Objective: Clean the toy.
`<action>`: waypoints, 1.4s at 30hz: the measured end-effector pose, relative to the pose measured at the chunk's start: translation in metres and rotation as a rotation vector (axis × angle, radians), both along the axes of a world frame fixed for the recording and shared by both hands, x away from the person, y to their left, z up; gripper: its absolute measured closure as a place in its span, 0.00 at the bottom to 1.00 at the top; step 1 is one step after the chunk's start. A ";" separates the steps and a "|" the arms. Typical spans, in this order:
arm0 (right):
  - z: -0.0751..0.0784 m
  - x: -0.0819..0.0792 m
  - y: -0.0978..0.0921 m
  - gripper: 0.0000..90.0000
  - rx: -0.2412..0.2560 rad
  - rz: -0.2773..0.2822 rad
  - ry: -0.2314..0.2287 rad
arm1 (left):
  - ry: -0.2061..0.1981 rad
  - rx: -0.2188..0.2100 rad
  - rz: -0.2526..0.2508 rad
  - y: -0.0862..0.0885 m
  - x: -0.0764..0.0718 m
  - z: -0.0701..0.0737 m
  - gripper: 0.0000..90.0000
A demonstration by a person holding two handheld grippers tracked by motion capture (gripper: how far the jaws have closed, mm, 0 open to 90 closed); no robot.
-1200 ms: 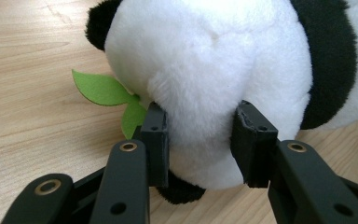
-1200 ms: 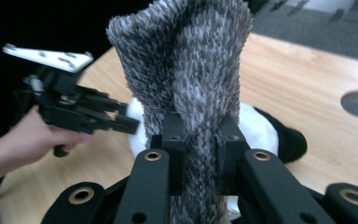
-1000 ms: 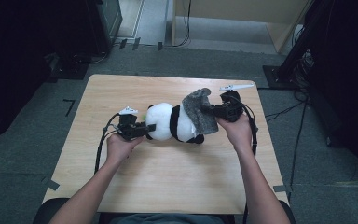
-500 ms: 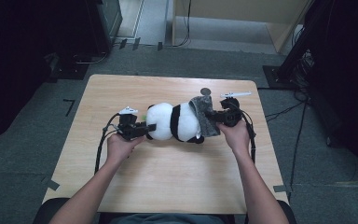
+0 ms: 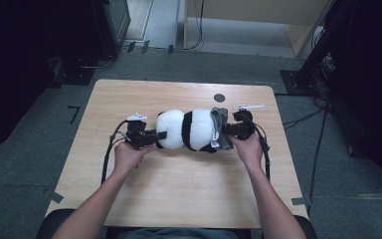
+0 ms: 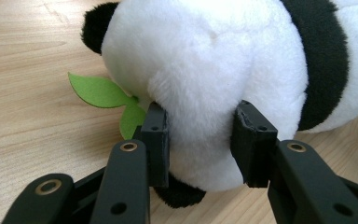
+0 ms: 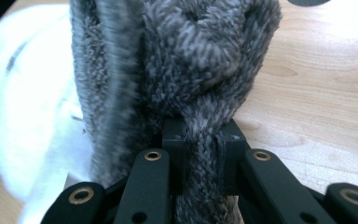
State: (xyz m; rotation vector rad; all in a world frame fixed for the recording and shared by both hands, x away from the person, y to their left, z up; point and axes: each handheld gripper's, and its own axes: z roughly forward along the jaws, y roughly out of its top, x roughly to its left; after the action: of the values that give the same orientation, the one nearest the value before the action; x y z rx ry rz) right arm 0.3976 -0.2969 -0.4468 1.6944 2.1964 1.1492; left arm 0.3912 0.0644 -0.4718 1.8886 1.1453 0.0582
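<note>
- the right gripper (image 7: 200,154) has its jaws clamped on a fold of the grey knitted cloth (image 7: 186,70), which bunches up thick just past the pads.
- the left gripper (image 6: 200,144) squeezes the white head of the plush panda (image 6: 205,79), jaws dented into the fur on either side; a green felt leaf (image 6: 98,91) pokes out to the left of the head.
- from the high view, the panda (image 5: 189,129) lies lengthwise across the middle of the table (image 5: 179,199), head to the left at the left gripper (image 5: 146,137), rear end to the right at the right gripper (image 5: 236,128).
- a second ago the cloth stood up as a loose flap above the panda's rear; half a second ago it had dropped lower; now the cloth (image 5: 220,127) sits snug against the right end of the toy as a narrow grey band.
- the right hand (image 5: 248,147) has also drawn in and down toward the toy, while the left hand (image 5: 129,154) has hardly shifted.
- my reading: the cloth is being pulled on over the panda's body like a garment, the left side anchoring; the pull looks begun but covers little yet.
- a dark round spot (image 5: 219,97) lies on the table's far side, well apart from the work.
</note>
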 end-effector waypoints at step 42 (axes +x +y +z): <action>0.039 -0.014 -0.019 0.88 0.055 0.006 -0.062 | -0.011 0.014 -0.008 0.000 0.000 0.000 0.68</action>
State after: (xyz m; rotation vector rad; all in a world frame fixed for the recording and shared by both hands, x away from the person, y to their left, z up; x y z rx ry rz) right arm 0.3837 -0.3156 -0.4078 1.6507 2.1541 1.2566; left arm 0.3915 0.0644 -0.4722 1.9030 1.1319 0.0723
